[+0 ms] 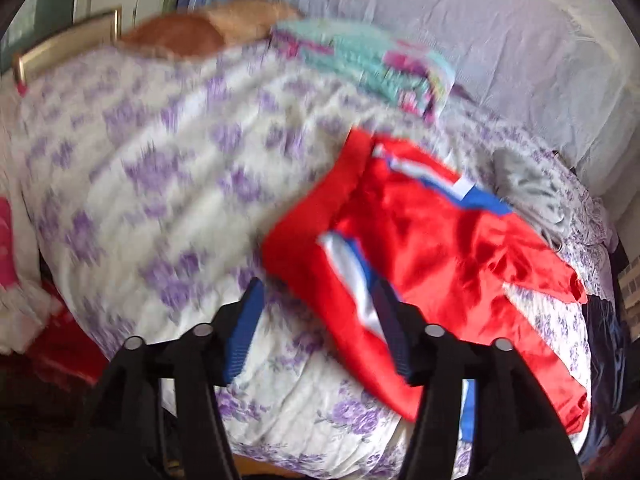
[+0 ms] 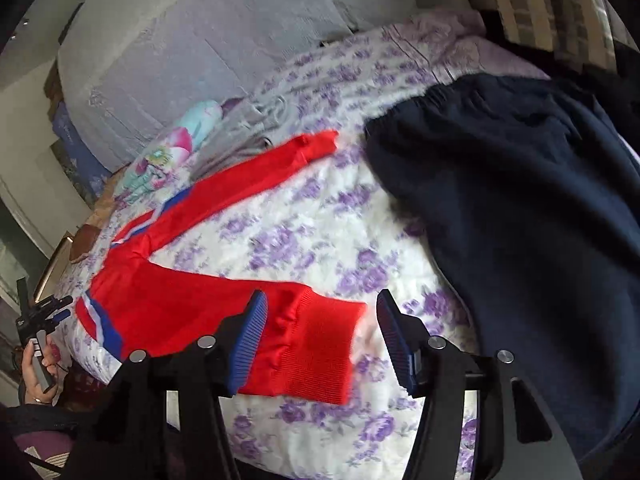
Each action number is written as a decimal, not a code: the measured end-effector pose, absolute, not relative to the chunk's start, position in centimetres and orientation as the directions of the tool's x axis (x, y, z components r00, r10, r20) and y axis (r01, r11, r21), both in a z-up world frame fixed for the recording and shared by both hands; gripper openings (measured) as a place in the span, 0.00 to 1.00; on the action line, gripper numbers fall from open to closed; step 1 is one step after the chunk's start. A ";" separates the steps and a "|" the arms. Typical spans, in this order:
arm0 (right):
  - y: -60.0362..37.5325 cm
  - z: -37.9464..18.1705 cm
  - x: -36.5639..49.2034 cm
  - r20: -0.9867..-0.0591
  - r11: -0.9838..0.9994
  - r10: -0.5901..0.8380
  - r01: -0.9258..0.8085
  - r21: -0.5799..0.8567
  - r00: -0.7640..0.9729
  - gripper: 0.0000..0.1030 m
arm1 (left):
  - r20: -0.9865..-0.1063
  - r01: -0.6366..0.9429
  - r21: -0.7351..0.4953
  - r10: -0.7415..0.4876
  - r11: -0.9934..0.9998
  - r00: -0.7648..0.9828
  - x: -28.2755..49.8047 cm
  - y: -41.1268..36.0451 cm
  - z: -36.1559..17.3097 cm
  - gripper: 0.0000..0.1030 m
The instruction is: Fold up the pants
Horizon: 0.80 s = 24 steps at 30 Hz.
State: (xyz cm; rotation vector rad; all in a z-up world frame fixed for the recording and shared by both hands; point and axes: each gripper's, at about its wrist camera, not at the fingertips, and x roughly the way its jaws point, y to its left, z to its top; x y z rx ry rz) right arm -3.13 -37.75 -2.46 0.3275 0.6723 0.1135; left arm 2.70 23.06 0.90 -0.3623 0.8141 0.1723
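Note:
Red pants with blue and white side stripes lie spread on a white bedspread with purple flowers. In the left wrist view my left gripper is open above the waistband end of the pants. In the right wrist view the red pants lie with legs apart, and my right gripper is open with the ribbed cuff of the near leg between its jaws. The left gripper shows at the far left, held in a hand.
Dark navy clothing lies at the right of the bed. A grey garment and a folded teal and pink cloth lie near the wall. An orange pillow sits at the far end.

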 end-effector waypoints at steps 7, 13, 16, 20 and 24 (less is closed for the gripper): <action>-33.8 -5.7 0.5 -0.700 0.936 0.295 -0.049 0.348 0.650 0.55 | -0.741 -0.127 -0.118 -0.002 0.985 0.672 5.7 16.7 -0.8 0.79; -34.7 -7.6 -0.2 -0.733 0.927 0.297 -0.001 0.375 0.612 0.55 | -0.818 -0.165 -0.077 0.032 0.983 0.574 6.6 18.6 -5.6 0.82; -33.3 -5.1 -0.7 -0.693 0.933 0.308 -0.065 0.354 0.652 0.60 | -0.765 -0.134 -0.172 -0.047 0.976 0.642 5.4 19.0 -2.5 0.84; -30.8 -5.9 1.6 -0.736 0.948 0.301 -0.103 0.302 0.607 0.67 | -0.748 -0.149 -0.020 0.084 0.989 0.659 6.6 18.4 -2.8 0.95; -29.6 -7.2 3.1 -0.805 0.970 0.228 -0.054 0.238 0.548 0.68 | -0.811 -0.217 -0.180 -0.020 0.959 0.585 7.9 22.3 -5.9 0.95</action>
